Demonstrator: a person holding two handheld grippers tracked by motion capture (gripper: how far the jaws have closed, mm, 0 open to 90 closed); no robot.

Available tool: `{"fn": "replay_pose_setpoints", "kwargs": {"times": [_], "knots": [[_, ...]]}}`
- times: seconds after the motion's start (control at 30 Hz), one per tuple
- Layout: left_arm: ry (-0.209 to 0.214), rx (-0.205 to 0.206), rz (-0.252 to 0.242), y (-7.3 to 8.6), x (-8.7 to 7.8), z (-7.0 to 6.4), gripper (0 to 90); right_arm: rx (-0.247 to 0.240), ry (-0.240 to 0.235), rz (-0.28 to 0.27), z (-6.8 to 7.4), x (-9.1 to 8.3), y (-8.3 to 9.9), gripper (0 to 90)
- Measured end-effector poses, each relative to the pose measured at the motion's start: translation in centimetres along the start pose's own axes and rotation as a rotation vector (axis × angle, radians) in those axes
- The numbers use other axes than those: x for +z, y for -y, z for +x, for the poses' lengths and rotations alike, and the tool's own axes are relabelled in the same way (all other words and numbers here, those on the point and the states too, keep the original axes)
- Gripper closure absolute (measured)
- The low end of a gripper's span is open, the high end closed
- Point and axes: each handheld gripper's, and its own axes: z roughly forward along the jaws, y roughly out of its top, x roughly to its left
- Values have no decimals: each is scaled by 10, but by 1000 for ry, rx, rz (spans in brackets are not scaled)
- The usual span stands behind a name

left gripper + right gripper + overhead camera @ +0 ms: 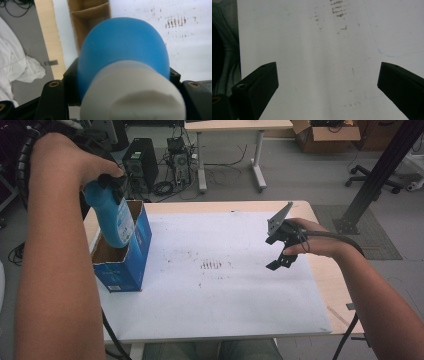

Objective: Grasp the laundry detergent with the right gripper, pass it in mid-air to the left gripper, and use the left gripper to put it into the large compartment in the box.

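Left gripper [112,182] is clamping the blue bottle [111,217] by its neck, long axis hanging straight down into the open box [125,265] beneath; right gripper [280,254] is idling open well aside

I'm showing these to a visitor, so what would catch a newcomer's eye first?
First the blue bottle, white cap up, clamped in the left tool and held partway inside the open blue box at the table's left edge. Next, the right tool, open and empty, hovering over the stained white sheet covering the table.
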Motion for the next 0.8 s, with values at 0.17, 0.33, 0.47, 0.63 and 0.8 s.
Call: {"fn": "replay_pose_setpoints", "kwargs": {"times": [0.17,0.33,0.47,0.63,0.8], "knots": [[1,-37,-2,-1,-7,16,381,11,-5,13,-3,1,3,34],[2,-48,-14,-3,-5,26,381,13,-13,24,-4,1,3,34],[16,-54,-20,-5,-1,34,381,11,-16,32,-4,2,1,34],[20,-67,-13,-9,5,40,381,0,-22,37,-4,2,-1,36],[20,-73,-6,-12,15,44,381,3,-26,50,-4,1,-1,35]]}}
